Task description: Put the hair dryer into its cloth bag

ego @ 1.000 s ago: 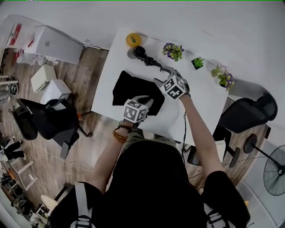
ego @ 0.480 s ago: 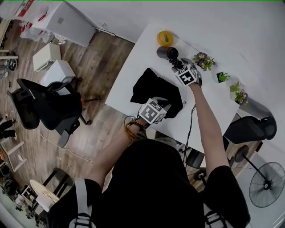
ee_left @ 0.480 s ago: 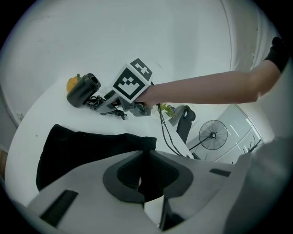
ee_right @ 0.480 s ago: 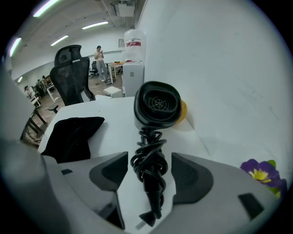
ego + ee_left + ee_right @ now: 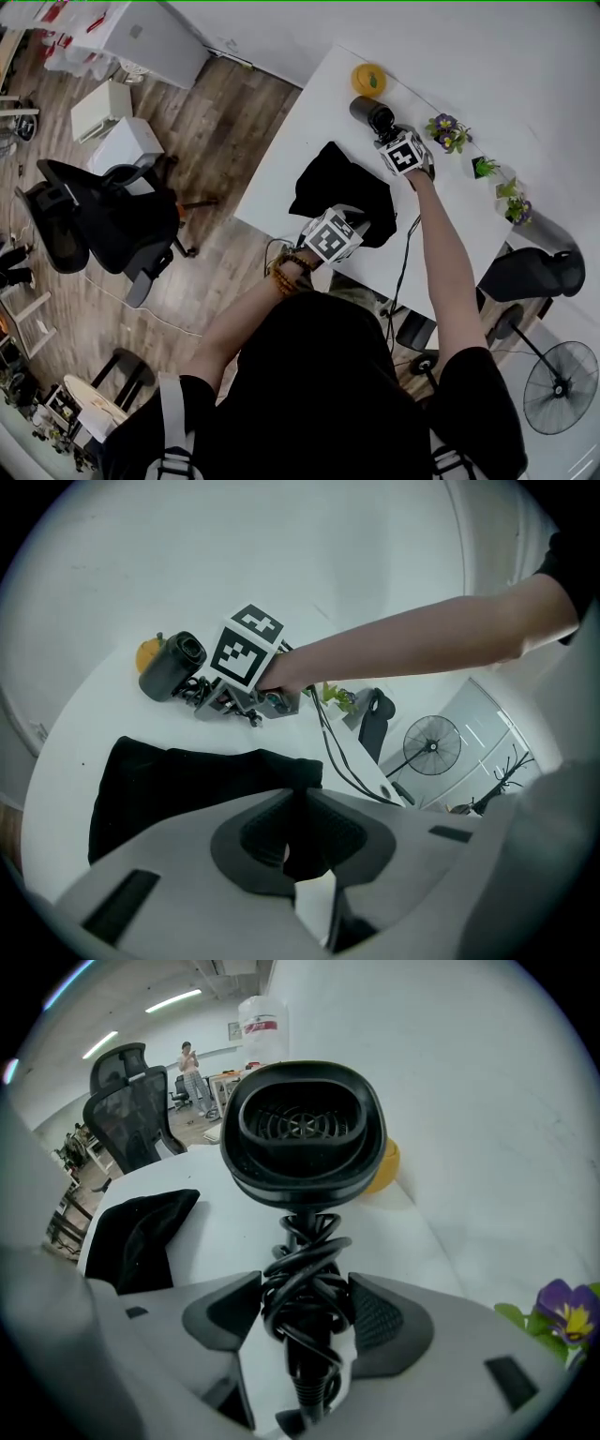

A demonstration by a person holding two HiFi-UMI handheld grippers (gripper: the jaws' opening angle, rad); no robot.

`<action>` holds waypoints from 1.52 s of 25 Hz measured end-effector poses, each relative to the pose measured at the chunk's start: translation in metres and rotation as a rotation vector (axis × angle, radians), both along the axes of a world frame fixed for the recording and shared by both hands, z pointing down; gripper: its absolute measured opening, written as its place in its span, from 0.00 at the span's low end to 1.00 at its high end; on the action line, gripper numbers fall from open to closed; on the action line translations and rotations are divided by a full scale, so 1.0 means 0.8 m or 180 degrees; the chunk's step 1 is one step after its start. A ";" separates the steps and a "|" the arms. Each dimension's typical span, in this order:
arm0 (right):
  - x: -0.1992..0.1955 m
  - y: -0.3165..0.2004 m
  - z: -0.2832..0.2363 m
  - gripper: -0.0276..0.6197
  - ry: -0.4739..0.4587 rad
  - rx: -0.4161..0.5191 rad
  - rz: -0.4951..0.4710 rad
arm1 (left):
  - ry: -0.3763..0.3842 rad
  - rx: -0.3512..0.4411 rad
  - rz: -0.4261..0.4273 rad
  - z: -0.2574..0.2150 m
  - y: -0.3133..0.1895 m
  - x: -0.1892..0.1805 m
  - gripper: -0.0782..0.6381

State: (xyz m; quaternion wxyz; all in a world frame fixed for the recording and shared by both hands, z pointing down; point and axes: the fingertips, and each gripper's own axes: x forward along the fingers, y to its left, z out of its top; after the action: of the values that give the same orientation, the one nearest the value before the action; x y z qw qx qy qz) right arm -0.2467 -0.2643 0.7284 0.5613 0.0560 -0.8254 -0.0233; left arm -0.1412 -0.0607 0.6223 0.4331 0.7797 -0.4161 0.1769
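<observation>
- Pinching a fold of the black bag, the left gripper had its fingers almost together, with dark cloth caught between the pads.
- From those fingers the bag spread forward and to the left, lying flat and limp on the white table.
- The bag's near edge was the part held; whether that was its mouth could not be told.
- The right gripper pointed steeply down over the dryer, and its jaws had just been opening to their widest.
- The dryer's handle, wound with black cord, stood between the right fingers; the coils came close to both pads, which did not visibly press on them.
- The dryer's round head, grille end facing back at the gripper, sat just beyond the right fingertips.
- The dryer lay outside the bag, on bare table past the bag's far side.
- An orange object sat behind the dryer's head, farther from the fingers.
- A purple flower showed to the right of the right fingers.
- In the right gripper view the bag lay off to the left of the fingers, apart from the dryer.
</observation>
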 end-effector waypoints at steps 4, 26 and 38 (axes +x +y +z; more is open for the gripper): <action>0.012 0.015 -0.001 0.50 0.0018 -0.0089 0.0287 | 0.0006 -0.0026 0.0012 0.001 0.006 0.002 0.19; 0.401 0.163 -0.047 0.47 -0.0649 -0.0816 0.1491 | -0.0715 -0.0075 0.0038 -0.005 0.022 0.097 0.19; 0.524 0.242 -0.048 0.47 -0.0917 -0.0978 0.1835 | -0.0898 -0.0078 0.0250 -0.011 0.023 0.188 0.19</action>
State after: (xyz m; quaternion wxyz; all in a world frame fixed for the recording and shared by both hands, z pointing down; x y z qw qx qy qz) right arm 0.1729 -0.0708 0.6897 0.4246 0.2042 -0.8402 0.2686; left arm 0.0092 -0.0426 0.6133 0.3726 0.7574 -0.4398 0.3067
